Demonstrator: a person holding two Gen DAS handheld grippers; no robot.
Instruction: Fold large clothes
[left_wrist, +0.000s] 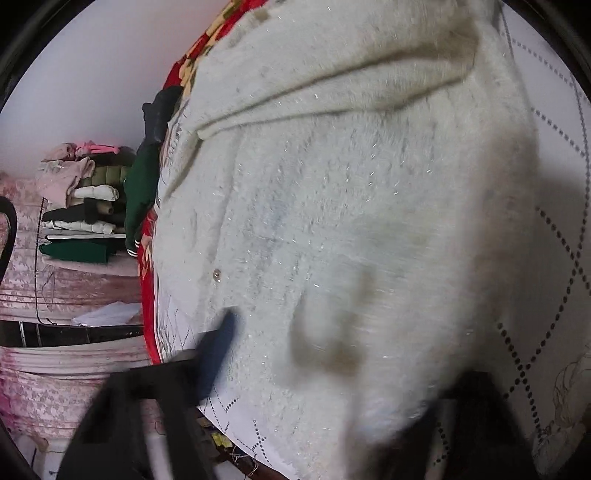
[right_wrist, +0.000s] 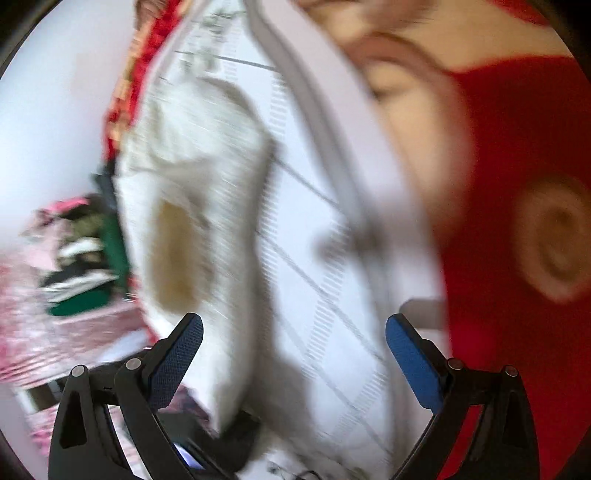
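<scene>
Your right gripper has its blue-padded fingers spread wide with nothing between them, pointing along the white bedspread with its dotted diamond lines. The fuzzy white sweater lies on that bedspread; in your right view it sits ahead and to the left, a tan patch showing on it, all heavily blurred. In your left view the sweater fills most of the frame, with a folded flap across its upper part and a small button near its left edge. Your left gripper is mostly buried: one blue finger shows at the sweater's left edge, the other side is covered by fabric, so you cannot tell whether it grips. Beyond the bed's red patterned edge, a stack of folded clothes rests on a pink surface.
</scene>
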